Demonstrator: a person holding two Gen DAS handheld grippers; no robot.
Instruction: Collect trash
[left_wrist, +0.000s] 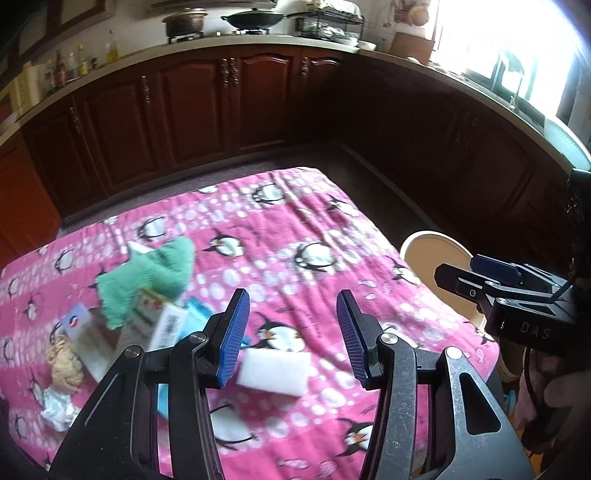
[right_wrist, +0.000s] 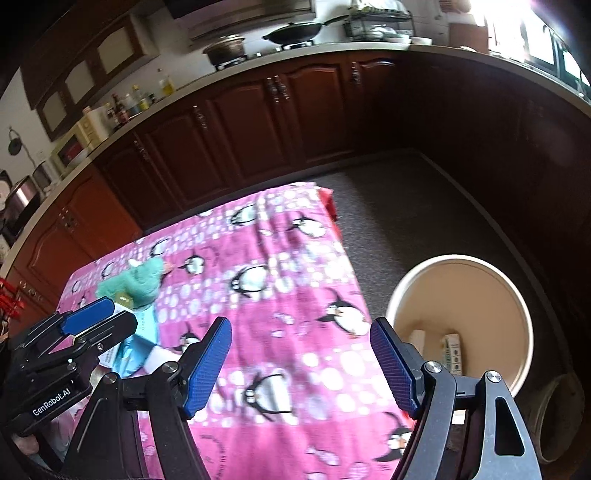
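Two tools are up over the penguin-print cloth covering the surface, both with jaws spread wide and nothing between them. The left tool hangs above a white foam block at lower centre of its view. More trash sits in the lower left of that view: a green fuzzy cloth, small cartons, and a crumpled beige wad. The right tool sits near the cloth's right edge, beside the round beige bin on the floor at lower right, which already holds two small cartons. My judgement: lower the left tool squarely over the foam block, close gently since it looks soft, then carry it over to the bin.
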